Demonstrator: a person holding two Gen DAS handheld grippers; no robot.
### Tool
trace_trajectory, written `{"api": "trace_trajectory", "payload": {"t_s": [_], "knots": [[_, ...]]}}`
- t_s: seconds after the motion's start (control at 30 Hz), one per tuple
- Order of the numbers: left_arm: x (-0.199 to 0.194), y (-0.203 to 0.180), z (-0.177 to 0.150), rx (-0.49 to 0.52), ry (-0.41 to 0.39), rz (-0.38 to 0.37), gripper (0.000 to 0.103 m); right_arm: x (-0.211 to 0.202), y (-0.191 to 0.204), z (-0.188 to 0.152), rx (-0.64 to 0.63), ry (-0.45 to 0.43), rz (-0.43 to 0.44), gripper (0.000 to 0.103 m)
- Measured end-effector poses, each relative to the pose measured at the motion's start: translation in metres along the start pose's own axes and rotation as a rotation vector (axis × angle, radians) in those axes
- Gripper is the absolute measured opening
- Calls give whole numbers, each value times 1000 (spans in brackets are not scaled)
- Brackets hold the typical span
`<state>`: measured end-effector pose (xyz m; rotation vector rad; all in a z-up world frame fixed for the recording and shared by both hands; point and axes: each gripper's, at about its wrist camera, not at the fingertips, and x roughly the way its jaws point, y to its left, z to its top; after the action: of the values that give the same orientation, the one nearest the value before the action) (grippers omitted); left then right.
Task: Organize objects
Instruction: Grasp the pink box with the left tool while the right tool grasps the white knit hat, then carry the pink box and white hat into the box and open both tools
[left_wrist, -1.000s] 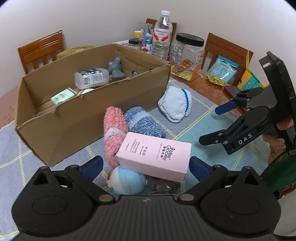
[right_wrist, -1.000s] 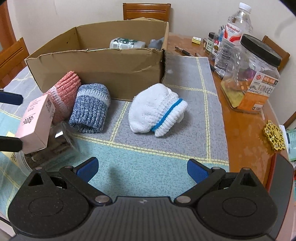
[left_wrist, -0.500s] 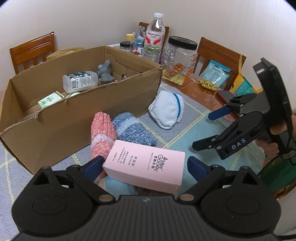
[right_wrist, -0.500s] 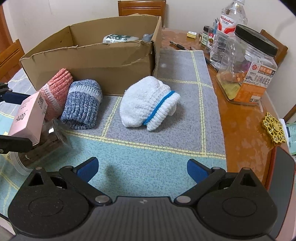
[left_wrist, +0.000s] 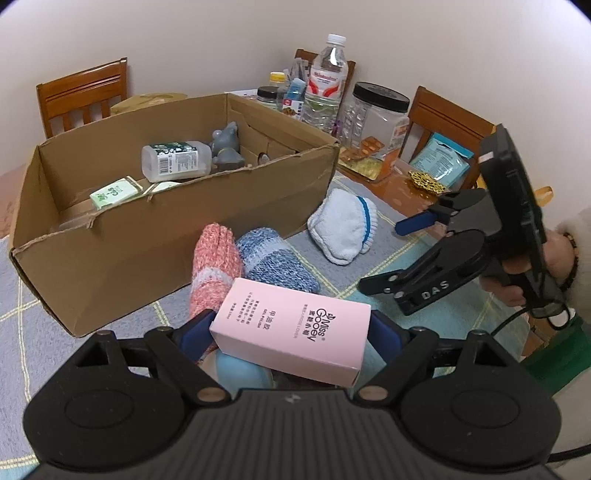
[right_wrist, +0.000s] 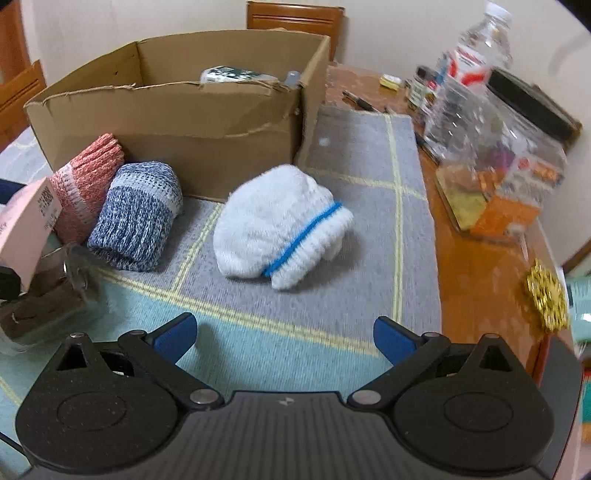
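My left gripper (left_wrist: 291, 328) has just been closing and now clamps the pink gel polish box (left_wrist: 291, 326) by its ends, long axis crosswise. The cardboard box (left_wrist: 110, 258) lies ahead-left, beyond the rolled socks. My right gripper (right_wrist: 286, 338) hangs wide, empty, facing the white sock (right_wrist: 280, 225).
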<state>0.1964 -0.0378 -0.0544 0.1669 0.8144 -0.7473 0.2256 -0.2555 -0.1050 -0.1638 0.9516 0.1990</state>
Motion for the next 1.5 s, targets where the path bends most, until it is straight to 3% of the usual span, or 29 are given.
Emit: {"api": "trace_trajectory", "payload": {"t_s": [0.57,0.8,0.97,1.5], "knots": [[-1,-1,1,-42,-4,24,87,40,-8,41,-34,-30,79,103],[-4,-3,4,-41,5,34,87,39,-11,48,-23,-17,75,86],[-10,-3,8,-47,8,31,87,32,-11,49,-13,9,77,80],[-40,-1,37,-59,21,95,87,-26,-13,61,-2,25,129,80]]}}
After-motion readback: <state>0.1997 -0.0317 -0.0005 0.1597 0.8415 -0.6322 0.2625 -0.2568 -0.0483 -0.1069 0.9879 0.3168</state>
